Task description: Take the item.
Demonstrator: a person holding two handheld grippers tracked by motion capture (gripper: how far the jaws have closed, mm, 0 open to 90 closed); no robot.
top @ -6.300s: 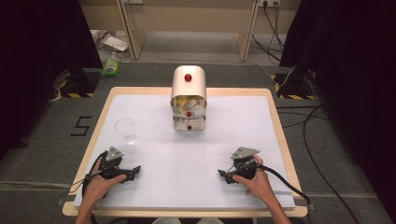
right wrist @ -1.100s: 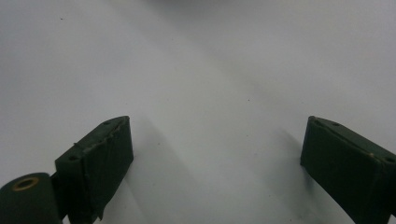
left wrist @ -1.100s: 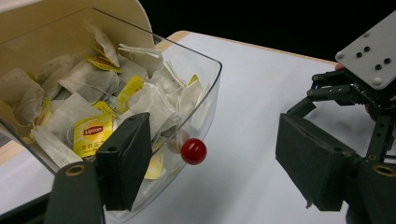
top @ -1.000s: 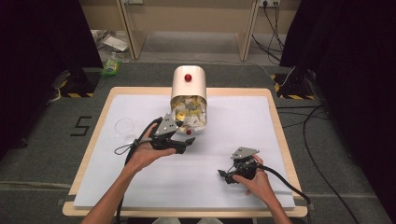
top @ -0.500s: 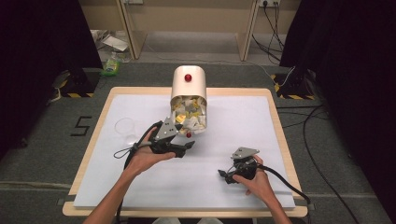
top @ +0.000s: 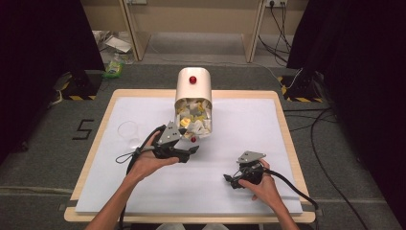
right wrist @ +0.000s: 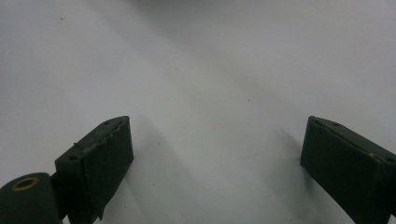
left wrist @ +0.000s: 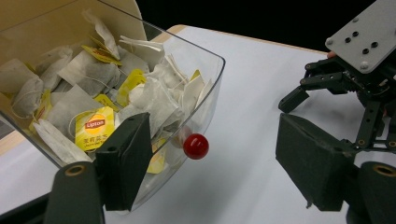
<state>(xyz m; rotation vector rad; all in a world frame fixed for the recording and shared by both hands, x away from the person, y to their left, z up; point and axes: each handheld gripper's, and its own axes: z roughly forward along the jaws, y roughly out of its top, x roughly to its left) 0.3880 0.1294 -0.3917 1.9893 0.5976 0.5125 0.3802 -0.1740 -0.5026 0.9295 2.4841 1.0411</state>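
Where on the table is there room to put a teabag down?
Bare white table lies right of the tea bag dispenser, between it and the right gripper. More lies along the near edge, below the left gripper. It's crowded around the dispenser's red knob and by the clear cup.

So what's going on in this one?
A person holds a gripper in each hand. The left gripper, jaws open, sits at the red knob on the clear drawer of a tea bag dispenser. The right gripper rests open on the white table.
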